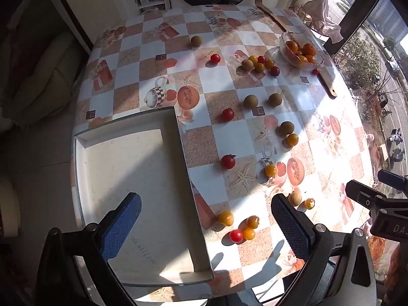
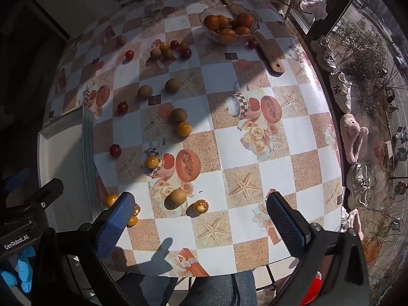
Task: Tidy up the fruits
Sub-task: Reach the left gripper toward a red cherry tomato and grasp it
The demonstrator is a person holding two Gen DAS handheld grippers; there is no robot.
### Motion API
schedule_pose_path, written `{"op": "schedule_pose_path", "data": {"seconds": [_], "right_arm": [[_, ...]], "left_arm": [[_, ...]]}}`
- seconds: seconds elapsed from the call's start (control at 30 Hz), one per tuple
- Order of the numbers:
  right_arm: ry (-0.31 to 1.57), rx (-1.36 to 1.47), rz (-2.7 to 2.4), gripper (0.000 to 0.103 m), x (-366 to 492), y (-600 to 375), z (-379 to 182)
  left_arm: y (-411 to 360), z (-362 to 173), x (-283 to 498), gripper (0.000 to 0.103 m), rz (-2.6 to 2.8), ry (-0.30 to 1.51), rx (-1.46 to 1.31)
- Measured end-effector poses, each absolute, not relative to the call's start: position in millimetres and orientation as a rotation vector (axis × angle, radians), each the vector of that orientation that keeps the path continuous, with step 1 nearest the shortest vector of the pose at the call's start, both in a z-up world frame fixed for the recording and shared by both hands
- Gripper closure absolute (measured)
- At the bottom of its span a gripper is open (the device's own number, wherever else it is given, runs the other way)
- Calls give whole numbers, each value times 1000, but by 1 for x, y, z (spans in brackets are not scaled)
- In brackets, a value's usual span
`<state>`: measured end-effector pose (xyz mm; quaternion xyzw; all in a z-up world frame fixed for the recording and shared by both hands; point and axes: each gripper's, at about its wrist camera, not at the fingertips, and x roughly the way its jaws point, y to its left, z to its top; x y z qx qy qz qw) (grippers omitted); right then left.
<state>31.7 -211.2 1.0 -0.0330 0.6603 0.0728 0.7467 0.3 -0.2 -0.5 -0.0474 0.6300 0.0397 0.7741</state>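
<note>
Both our tongs hung wide apart, holding nothing: left gripper (image 1: 206,225) over the white tray's (image 1: 183,178) edge, right gripper (image 2: 201,220) near a brown fruit (image 2: 175,198). Little tomatoes (image 1: 227,161) lay scattered across the checkered table (image 2: 267,176), oranges in the glass bowl (image 2: 252,34) farther back.

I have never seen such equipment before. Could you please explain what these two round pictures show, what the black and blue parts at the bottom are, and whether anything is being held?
No robot here: a person holds a two-finger gripper in each hand, each with a fisheye camera looking along its fingers. One picture comes from the left gripper, the other from the right gripper. The blue and black parts are their finger pads. Both are open and hold nothing.

Below lies a table with a checkered cloth. Scattered on it are red and yellow cherry tomatoes, such as this red cherry tomato, and brownish round fruits, like this one. A glass bowl holds oranges. The white tray is empty.
</note>
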Motion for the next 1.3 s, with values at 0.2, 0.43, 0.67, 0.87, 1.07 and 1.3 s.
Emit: {"op": "schedule_pose_path", "data": {"seconds": [0.2,0.43,0.67,0.87,1.07,1.3], "right_arm": [[1450,-46,147,0,38,-216,-2],[1440,-31,147,0,46,-217,-10],[1455,-14,154,0,56,-219,-38],[1460,4,156,0,69,-222,-63],[1442,14,185,0,86,-216,-79],[1435,9,234,5,98,-200,-102]], "left_arm": [[-6,-2,3,0,76,1369,-89],[-9,-15,10,0,63,1363,-60],[-17,-40,24,0,57,1328,-21],[-30,-72,37,0,47,1323,37],[-35,-95,46,0,38,1322,69],[-32,-117,54,14,13,1343,51]]}}
